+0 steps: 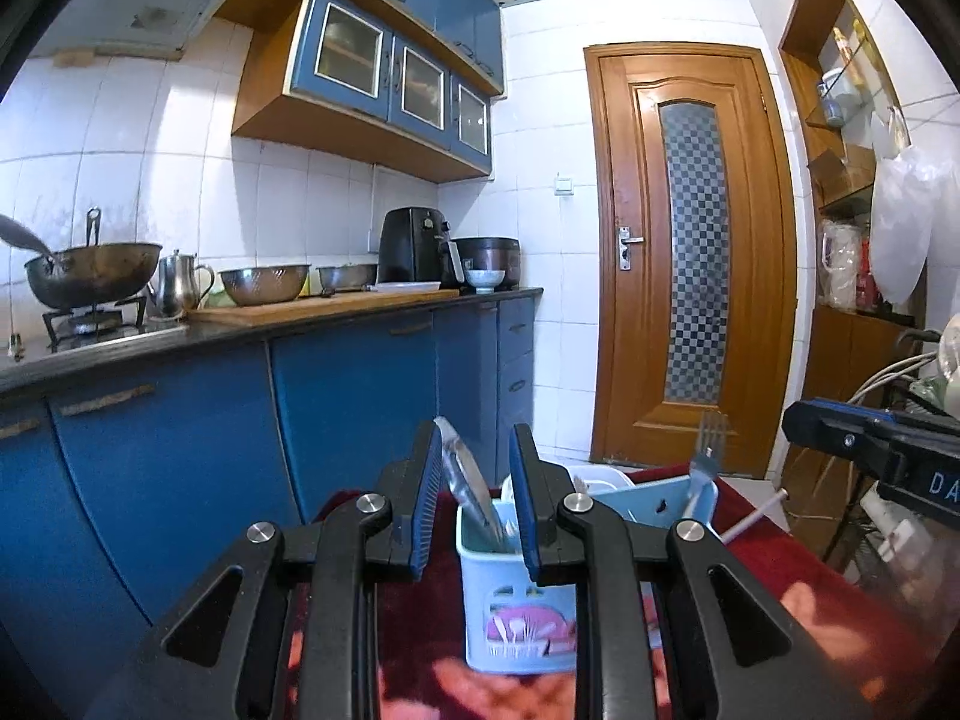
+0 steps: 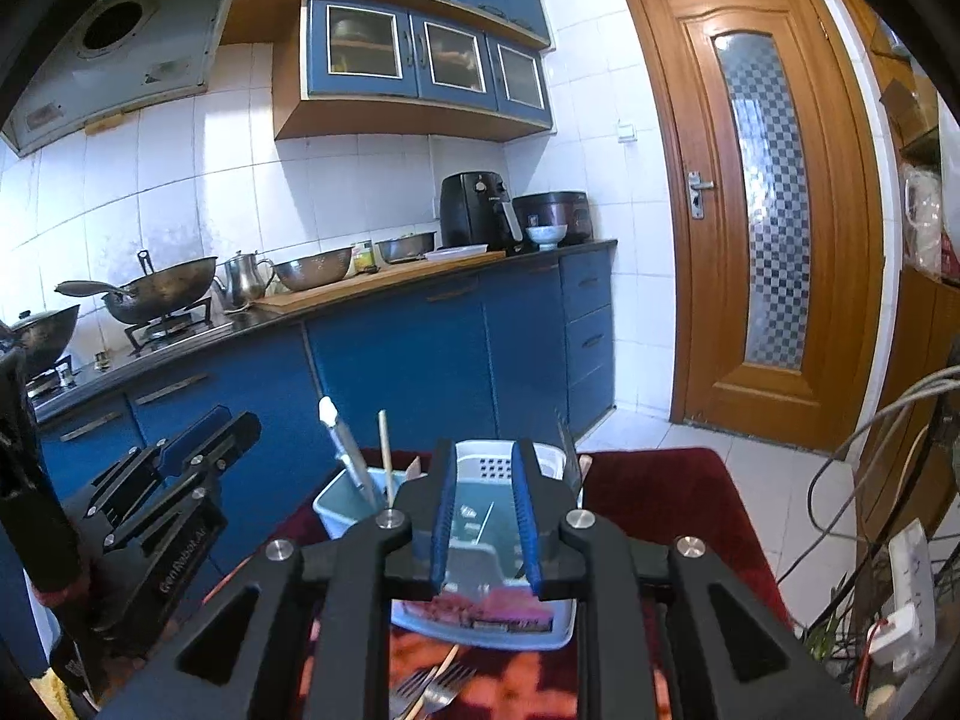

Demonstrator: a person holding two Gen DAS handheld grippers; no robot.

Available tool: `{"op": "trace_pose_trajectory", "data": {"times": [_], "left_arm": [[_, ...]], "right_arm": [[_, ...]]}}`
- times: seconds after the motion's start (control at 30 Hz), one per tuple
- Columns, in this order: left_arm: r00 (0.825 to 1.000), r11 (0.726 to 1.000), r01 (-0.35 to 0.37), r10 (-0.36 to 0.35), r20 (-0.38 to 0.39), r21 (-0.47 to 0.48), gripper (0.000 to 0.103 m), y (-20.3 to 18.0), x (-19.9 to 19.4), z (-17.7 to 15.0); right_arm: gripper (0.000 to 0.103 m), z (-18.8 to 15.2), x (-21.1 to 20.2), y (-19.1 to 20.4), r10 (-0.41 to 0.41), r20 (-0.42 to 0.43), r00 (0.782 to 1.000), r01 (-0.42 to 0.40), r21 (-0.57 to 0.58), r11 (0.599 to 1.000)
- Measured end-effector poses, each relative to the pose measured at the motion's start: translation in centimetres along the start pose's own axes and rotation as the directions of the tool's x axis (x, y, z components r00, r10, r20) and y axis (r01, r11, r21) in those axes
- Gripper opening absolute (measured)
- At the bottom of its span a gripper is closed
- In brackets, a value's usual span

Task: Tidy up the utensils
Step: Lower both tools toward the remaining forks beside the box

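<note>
Figure subject: a kitchen table under a dark red patterned cloth [image 2: 648, 480], seen from both wrist cameras during the sorting of utensils.
Receptacle: a light blue plastic utensil holder with several compartments [image 2: 480, 612] stands upright on the cloth, directly ahead of both grippers.
Items stowed: a silver table knife [image 1: 474, 492] leans in the left compartment; a silver metal fork [image 1: 707, 456] stands tines-up in the far right compartment.
Items remaining: two silver metal forks [image 2: 438, 687] lie flat on the cloth just before the holder, overlapping beside a thin wooden stick.
Left gripper [image 1: 477, 444]: the jaws are narrowly parted and nothing is gripped; the knife is seen through the gap but is not pressed by the pads.
Right gripper [image 2: 485, 450]: the jaws are narrowly parted and empty, and are held above the holder's middle compartment.
Handling, forks: they are judged light, rigid and smooth, so slip between the pads is to be expected.
Grasp point: the narrow neck or mid-handle is preferred, taken across the flat faces; the soft cloth is likely to yield under the fingertips.
Caution: the overlapping forks should be separated first; the light holder may be tipped by a sideways push.
</note>
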State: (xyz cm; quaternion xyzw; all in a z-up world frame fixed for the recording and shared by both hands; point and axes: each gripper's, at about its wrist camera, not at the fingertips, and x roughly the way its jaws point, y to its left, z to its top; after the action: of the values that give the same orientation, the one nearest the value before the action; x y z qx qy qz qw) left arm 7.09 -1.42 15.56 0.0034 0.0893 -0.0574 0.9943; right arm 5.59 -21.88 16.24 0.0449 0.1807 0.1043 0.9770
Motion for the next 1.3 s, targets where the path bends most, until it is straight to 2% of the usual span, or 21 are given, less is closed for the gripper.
{"op": "trace_pose_trajectory", "data": {"times": [0.33, 0.47, 0.7, 0.93, 1.3], "left_arm": [[0.998, 0.998, -0.039, 0.041, -0.055, 0.039, 0.024, 0.5, -4.2, -1.4], [0.993, 0.999, -0.035, 0.038, -0.112, 0.024, 0.024, 1.2, -5.0, -2.1], [0.972, 1.000, -0.017, 0.012, -0.235, -0.019, 0.024, 2.6, -5.5, -4.6], [0.937, 0.999, 0.017, -0.032, -0.348, -0.047, 0.024, 2.9, -4.9, -7.5], [0.873, 0.996, 0.061, -0.083, -0.480, -0.061, 0.024, 0.9, -1.1, -11.7]], "right_arm": [[0.025, -2.5, -2.7, 0.2, 0.031, -0.054, 0.998, -0.030, 0.015, 0.999], [0.026, -3.7, -3.4, 0.0, 0.034, -0.075, 0.997, -0.032, 0.037, 0.999], [0.027, -6.3, -4.0, -0.6, 0.037, -0.132, 0.991, -0.025, 0.088, 0.996], [0.031, -9.4, -4.1, -1.3, 0.031, -0.200, 0.979, -0.006, 0.125, 0.992], [0.032, -13.2, -2.5, -2.7, -0.027, -0.298, 0.954, 0.065, 0.119, 0.991]]}}
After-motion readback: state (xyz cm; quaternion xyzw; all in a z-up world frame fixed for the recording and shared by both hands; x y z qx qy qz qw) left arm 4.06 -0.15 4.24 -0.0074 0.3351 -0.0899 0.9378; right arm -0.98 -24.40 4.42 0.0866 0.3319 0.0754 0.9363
